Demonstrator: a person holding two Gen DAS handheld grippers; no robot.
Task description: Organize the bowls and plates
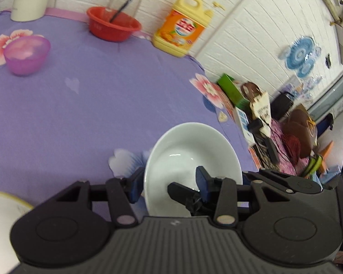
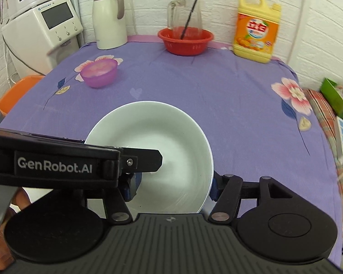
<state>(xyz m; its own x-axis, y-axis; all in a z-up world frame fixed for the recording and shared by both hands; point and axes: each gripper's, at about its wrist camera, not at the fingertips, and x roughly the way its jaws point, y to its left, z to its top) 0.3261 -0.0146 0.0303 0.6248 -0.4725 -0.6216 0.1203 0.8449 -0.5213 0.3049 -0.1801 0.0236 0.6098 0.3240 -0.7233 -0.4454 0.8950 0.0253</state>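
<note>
White bowl (image 1: 192, 150) up front over the worktop (image 1: 91, 114), the one with the purple flower cloth. Caught by its rim in the left tool (image 1: 169, 179). One finger (image 1: 135, 182) outside the bowl, the other finger (image 1: 203, 178) inside it, both tight on the wall of the bowl. Bowl tipped a little in that grip. Hard to tell if its bottom touches the cloth.

From the right wrist view, same white bowl right in front of the right tool (image 2: 173, 187) and very close. Right tool wide open, gripping nothing. Bowl's near side sitting in the gap between its two fingers. Right finger (image 2: 215, 186) just beside the bowl's rim, on the outside. Left finger (image 2: 131, 189) low by the bowl's near left side. Cannot tell if either one touches the bowl. Left tool reaching in from the left of this view, its tip over the inside of the bowl.

Farther back on the worktop, well apart from both tools: a small purple bowl (image 2: 99, 73) on the left, a red basin (image 2: 185, 41) by the wall with a glass jug (image 2: 185, 11) standing in it, a yellow soap bottle (image 2: 256, 29) on the right, a white kettle (image 2: 108, 18) on the left.

A bit of another plate (image 1: 2, 205), white with a yellow edge, in the near left corner of the left wrist view.
</note>
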